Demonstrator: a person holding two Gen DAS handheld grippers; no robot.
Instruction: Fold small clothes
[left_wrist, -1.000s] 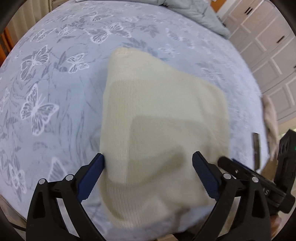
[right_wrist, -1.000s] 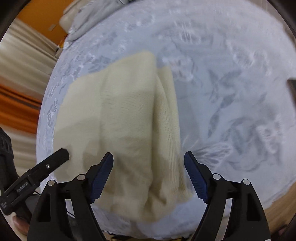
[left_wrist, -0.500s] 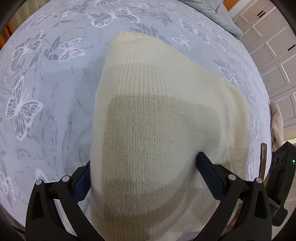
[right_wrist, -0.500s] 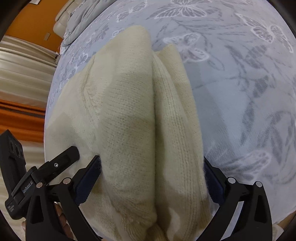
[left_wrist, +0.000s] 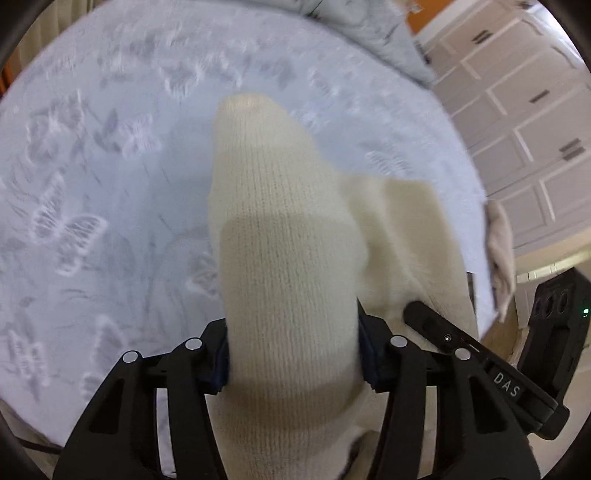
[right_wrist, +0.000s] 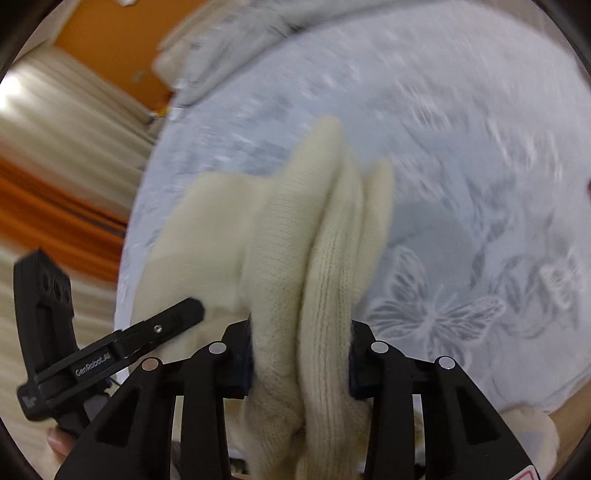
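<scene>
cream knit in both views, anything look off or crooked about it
Nothing damaged. The cream knit is bunched into thick ridges where the left gripper and right gripper clamp it, so it hangs unevenly over the butterfly bedspread instead of lying flat.

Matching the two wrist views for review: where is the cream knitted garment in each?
Left wrist: cream knitted garment fills the centre, bunched between the left claw.
Right wrist: it sits centre-left, bunched in folds between the right claw.
Shared landmark: the butterfly-print bedsheet beneath.
</scene>
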